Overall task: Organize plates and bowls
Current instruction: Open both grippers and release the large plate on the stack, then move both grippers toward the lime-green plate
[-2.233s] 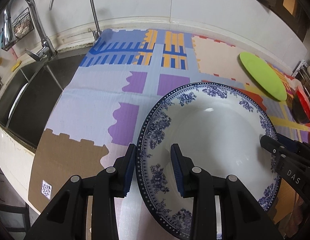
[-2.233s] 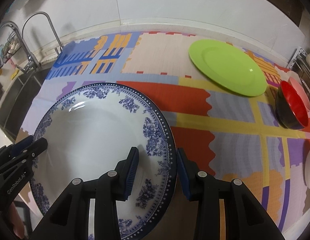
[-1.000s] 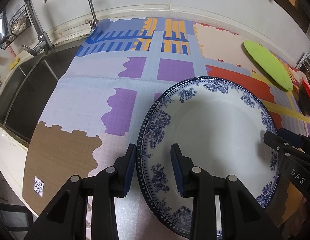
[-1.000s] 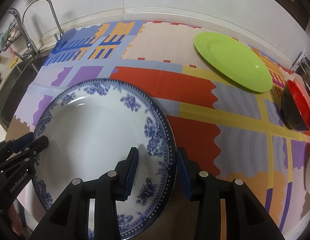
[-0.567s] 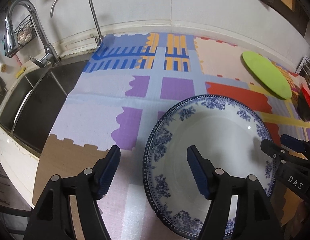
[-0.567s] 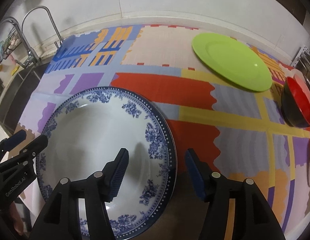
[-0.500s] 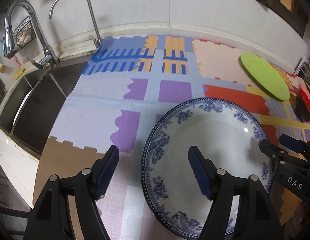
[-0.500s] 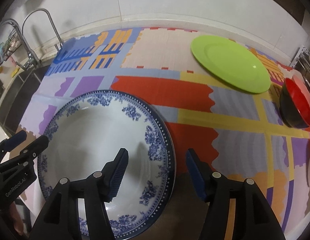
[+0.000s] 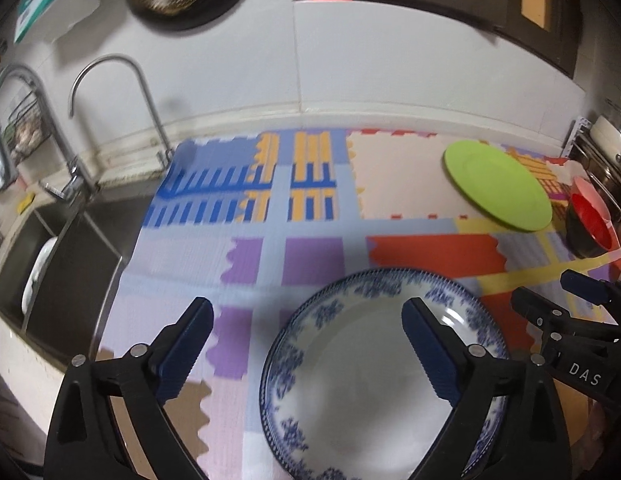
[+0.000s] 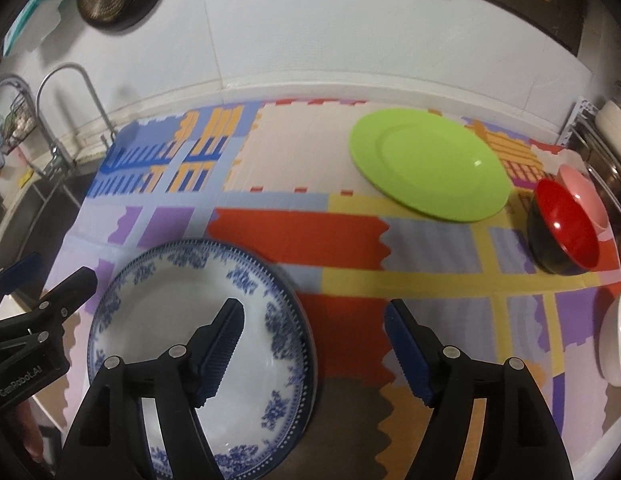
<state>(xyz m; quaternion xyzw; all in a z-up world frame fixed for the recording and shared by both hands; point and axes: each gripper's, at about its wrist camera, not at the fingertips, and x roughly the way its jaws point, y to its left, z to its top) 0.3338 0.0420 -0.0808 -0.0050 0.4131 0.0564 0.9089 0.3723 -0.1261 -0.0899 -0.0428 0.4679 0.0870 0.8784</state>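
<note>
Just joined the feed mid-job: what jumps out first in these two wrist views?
The big blue-and-white floral plate lies near the front of the bright patchwork mat, with the left tongs and right tongs opening above its rim, gripping nothing. Farther back right sit a lime green plate and a red-lined black bowl.
</note>
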